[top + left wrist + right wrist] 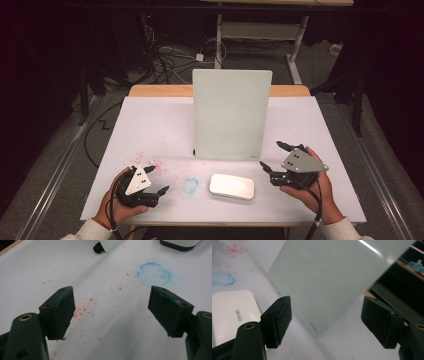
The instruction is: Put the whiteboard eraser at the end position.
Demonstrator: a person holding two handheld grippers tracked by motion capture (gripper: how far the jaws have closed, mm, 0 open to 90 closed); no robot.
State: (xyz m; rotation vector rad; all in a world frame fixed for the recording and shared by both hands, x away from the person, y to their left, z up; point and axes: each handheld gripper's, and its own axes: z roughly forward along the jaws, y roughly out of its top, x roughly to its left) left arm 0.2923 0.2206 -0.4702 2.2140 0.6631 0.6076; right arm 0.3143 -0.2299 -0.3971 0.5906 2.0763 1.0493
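Jaws of the right gripper [278, 155] spread wide and empty, aimed at the lower right corner of the upright frosted pale-green glass board [231, 114] just beside it. Left gripper [156, 179] likewise released, held over red-speckled white paper [150, 131], well apart from the board. Flat white rounded eraser case [231, 186] lying between both, long axis across the table, nearer the right.

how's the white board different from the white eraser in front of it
The white board stands upright on the table; the white eraser lies flat. The board is much the larger, a thin pale greenish-white sheet with squarish corners, while the eraser is a low, purer white block with well-rounded corners. Both are smooth, plain and pale, and neither gripper touches either.
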